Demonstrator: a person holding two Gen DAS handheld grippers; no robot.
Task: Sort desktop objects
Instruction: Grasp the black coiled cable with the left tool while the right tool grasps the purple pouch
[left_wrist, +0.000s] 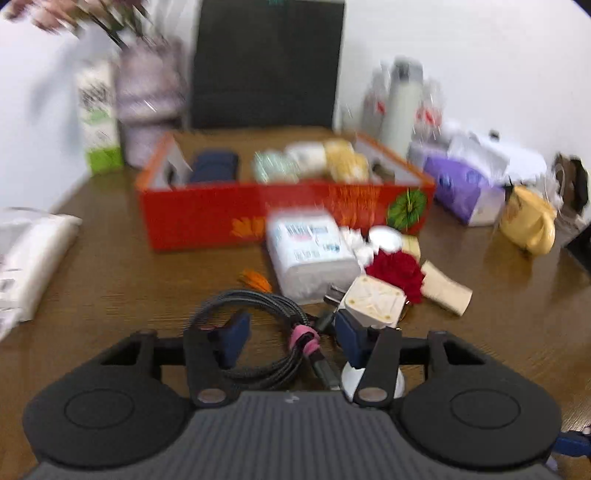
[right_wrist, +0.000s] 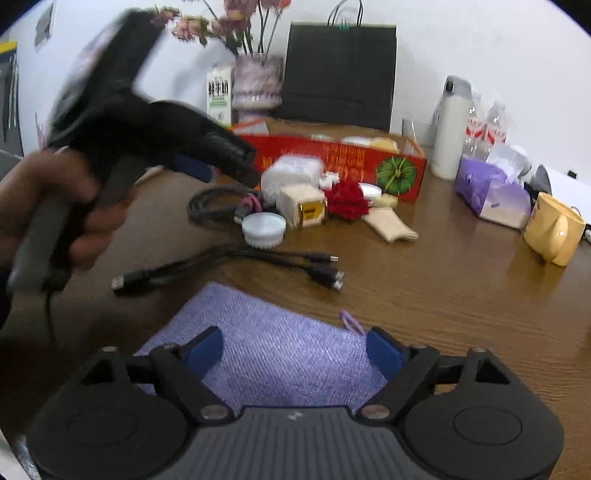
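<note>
A coiled black cable (left_wrist: 255, 314) with a pink tie (left_wrist: 304, 338) lies on the brown table (left_wrist: 110, 277), right under my left gripper (left_wrist: 291, 341). One blue pad (left_wrist: 232, 339) sits inside the coil's loop and the other beside the tied bundle; neither presses on it. A white charger cube (left_wrist: 373, 299) stands just beyond the right pad. My right gripper (right_wrist: 293, 352) hangs open over a purple cloth (right_wrist: 266, 354), which spreads between its fingers. The orange-red box (left_wrist: 207, 214) behind holds several soft items.
A tissue pack (left_wrist: 310, 251), red flower (left_wrist: 399, 273), beige sock (left_wrist: 447, 291), white lid (right_wrist: 264, 225) and multi-head cable (right_wrist: 236, 266) crowd the middle. Yellow mug (right_wrist: 554, 229), purple tissue box (right_wrist: 491, 192) and thermos (right_wrist: 452, 125) stand right. A hand (right_wrist: 44, 206) holds the left gripper.
</note>
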